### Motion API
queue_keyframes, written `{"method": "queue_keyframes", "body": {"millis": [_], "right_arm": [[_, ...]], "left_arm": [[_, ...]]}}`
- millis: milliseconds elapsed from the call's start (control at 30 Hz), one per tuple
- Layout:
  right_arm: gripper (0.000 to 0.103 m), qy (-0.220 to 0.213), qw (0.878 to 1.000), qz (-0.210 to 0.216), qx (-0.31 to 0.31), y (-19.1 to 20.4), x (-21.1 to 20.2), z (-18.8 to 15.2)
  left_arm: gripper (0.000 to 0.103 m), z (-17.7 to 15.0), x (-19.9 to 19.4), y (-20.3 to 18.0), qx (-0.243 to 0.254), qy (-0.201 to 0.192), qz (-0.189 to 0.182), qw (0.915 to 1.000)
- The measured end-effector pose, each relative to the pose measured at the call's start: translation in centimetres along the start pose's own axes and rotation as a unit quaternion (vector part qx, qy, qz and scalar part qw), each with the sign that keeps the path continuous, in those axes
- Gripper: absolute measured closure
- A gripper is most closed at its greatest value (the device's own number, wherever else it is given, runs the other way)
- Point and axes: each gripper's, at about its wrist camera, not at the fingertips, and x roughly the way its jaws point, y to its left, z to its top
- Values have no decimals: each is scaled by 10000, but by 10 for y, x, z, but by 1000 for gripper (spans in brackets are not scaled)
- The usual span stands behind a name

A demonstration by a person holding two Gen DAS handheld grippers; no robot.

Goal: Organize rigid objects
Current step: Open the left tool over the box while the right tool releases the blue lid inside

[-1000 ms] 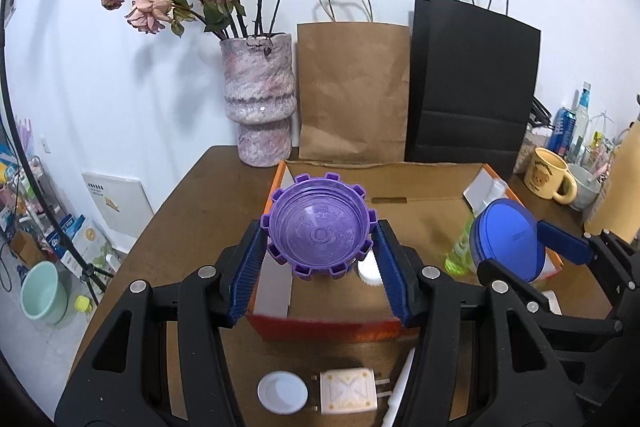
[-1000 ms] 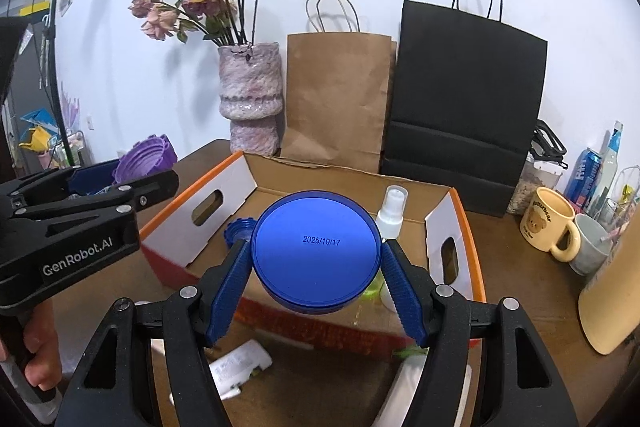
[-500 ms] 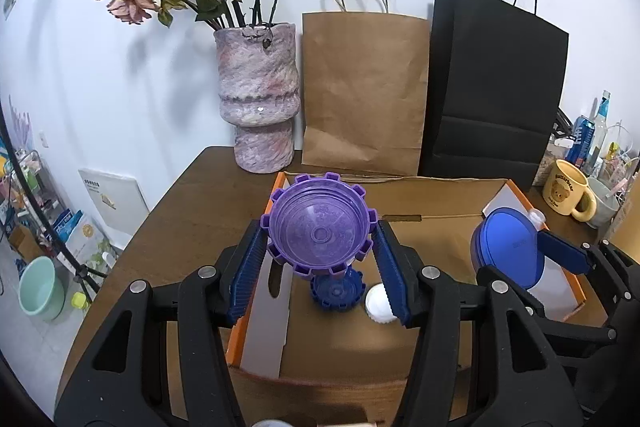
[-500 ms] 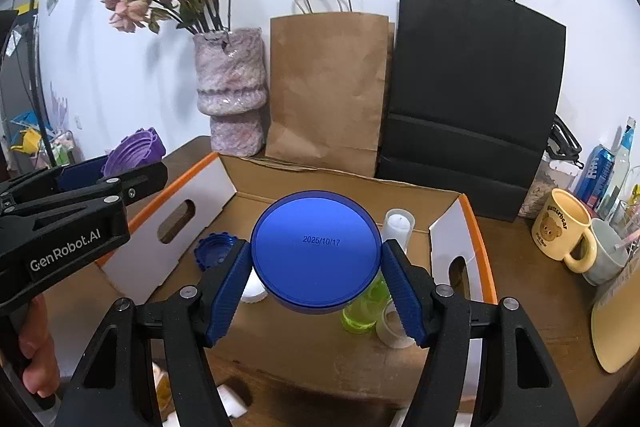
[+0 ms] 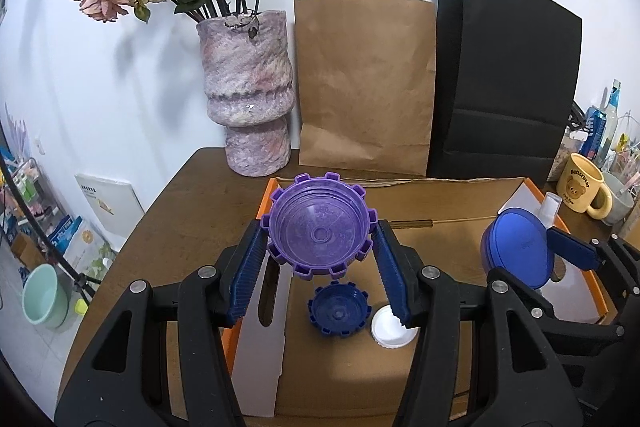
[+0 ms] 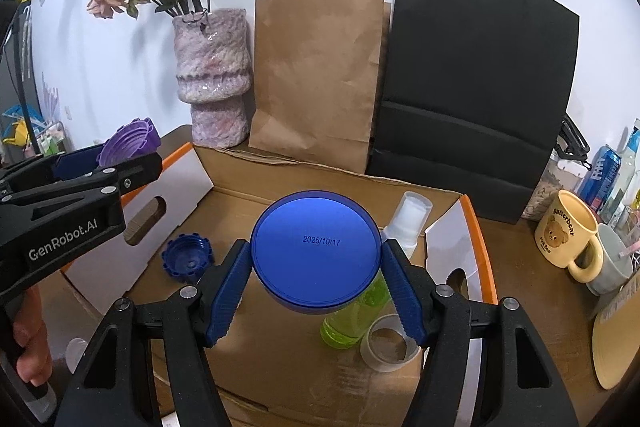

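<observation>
**Two lids hanging over an open cardboard box**

Two hand-held grippers are each gripping a lid above the cardboard box (image 5: 452,195) sitting on the counter (image 5: 192,195). The left wrist view is showing the left hand-held gripper (image 5: 318,271) with its blue fingers (image 5: 248,275) clamped on either side of a purple lid (image 5: 318,231), a ridged cap turned with its hollow side facing the camera and hanging above the box's left half. Below it, at 6 o'clock, a small dark-blue cap (image 5: 338,313) is lying on the box floor, and a white cap (image 5: 390,327) is lying just beside it at 3 o'clock, partly hidden behind the right finger. That white cap is not showing in the right wrist view.

The right wrist view is showing the right hand-held gripper (image 6: 316,291), its jaws closed on the rim of a round blue lid (image 6: 316,251) printed 2025/10/17 and hanging over the middle of the box. Only this view is revealing a green spray bottle (image 6: 356,315) lying in the box behind the lid at 4 o'clock, and a white ring (image 6: 388,345) resting beside the bottle's base. At 9 o'clock it is also catching the left tool from the side, with the person's hand (image 6: 32,339) gripping its handle.

A stone vase (image 5: 246,95), a brown paper bag (image 5: 364,83), a black paper bag (image 5: 508,83) and a yellow mug (image 6: 568,235) are standing on the counter beyond the box.
</observation>
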Motion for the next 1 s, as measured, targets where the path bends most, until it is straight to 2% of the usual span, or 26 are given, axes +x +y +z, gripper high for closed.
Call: {"method": "queue_keyframes", "body": {"millis": [267, 333, 400, 467, 567, 600, 633, 1000], "right_arm": [[31, 192, 9998, 37, 34, -4, 7, -3], [31, 249, 9997, -7, 81, -6, 9, -4], [10, 274, 9996, -36, 110, -8, 9, -6], [9, 252, 9996, -55, 125, -9, 7, -6], [9, 204, 9996, -36, 177, -11, 4, -6], [9, 207, 9996, -39, 178, -12, 3, -6], [9, 206, 9996, -37, 174, -12, 3, -6], [9, 147, 9998, -6, 148, -10, -4, -6]], "left_arm": [[52, -2, 9, 2, 36, 132, -2, 9999], [42, -3, 9, 2, 71, 102, 54, 9999], [33, -3, 7, 4, 68, 34, 113, 9999], [31, -2, 6, 7, 62, -1, 157, 9999], [13, -1, 4, 12, -17, -49, 171, 9998], [4, 0, 4, 14, -36, -64, 198, 9998], [0, 0, 3, 15, -64, -85, 223, 9997], [0, 2, -3, 18, -129, -122, 201, 9996]]}}
